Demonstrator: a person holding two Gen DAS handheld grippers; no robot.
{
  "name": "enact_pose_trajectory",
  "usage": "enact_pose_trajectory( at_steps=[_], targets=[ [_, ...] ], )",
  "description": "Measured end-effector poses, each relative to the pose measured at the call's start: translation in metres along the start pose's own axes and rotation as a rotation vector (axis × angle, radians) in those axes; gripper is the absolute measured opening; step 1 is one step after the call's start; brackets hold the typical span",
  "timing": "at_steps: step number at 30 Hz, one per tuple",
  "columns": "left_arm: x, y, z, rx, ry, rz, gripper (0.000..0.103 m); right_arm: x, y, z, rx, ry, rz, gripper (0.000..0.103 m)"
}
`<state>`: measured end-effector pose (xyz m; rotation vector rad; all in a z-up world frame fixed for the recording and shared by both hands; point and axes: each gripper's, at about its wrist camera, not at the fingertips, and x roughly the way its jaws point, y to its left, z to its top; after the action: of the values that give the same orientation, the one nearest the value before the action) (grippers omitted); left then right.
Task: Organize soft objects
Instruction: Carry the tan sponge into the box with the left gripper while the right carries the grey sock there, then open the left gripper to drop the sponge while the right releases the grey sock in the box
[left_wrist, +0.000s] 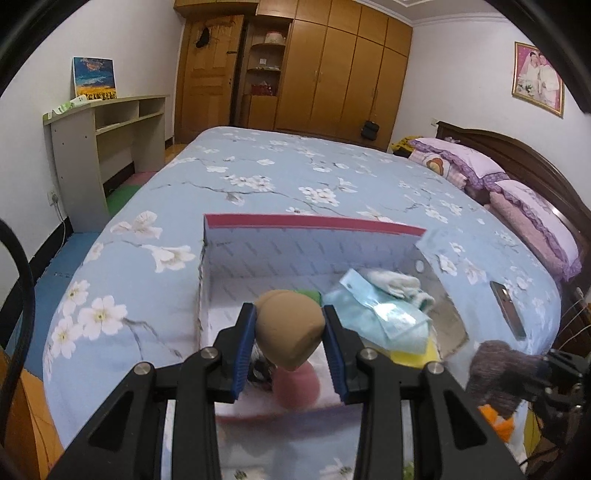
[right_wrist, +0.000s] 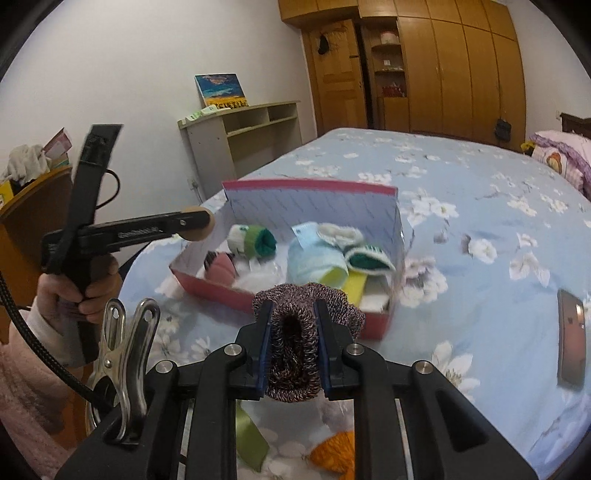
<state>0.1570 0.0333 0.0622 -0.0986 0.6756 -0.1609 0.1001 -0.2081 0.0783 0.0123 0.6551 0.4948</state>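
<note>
nearest to us, the right tool (right_wrist: 293, 341) is clamped on a rolled maroon-flecked knit sock (right_wrist: 301, 332), its blue pads pressing both sides, held above the bed (right_wrist: 480, 229). just under it on the flowered cover we see an orange knit piece (right_wrist: 334, 452) and a green ribbon (right_wrist: 251, 432). our left tool (left_wrist: 290, 345) is narrow and holds a tan egg-shaped sponge (left_wrist: 290, 328) between its pads, above the near end of the red-rimmed box (right_wrist: 310, 182). the left hand (right_wrist: 79, 290) that bears it shows in the right wrist view, fingers wrapped on the handle. inside the box lie a pink sponge (right_wrist: 221, 267), a green-and-white sock roll (right_wrist: 253, 242), a pale blue cloth (right_wrist: 314, 260) with more white-and-green socks (right_wrist: 367, 258) on it, and a yellow piece (right_wrist: 356, 282). to the right of the box a phone (right_wrist: 571, 343) lies flat on the cover, well apart from it. further off we see purple pillows (left_wrist: 476, 166), a pale shelf unit (left_wrist: 107, 129) and the wooden wardrobe (left_wrist: 343, 74).
</note>
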Motion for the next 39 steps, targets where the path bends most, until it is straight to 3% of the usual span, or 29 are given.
enact_pose_trajectory(
  at_steps=[22,39],
  targets=[
    [0.065,0.021,0.022,0.024,0.017,0.03,0.038,0.066,0.03,0.05,-0.057,-0.024,-0.009,0.021],
    [0.099,0.031,0.016,0.007,0.052,0.073,0.041,0.131,0.048,0.023,-0.105,0.05,-0.05,0.022]
  ],
)
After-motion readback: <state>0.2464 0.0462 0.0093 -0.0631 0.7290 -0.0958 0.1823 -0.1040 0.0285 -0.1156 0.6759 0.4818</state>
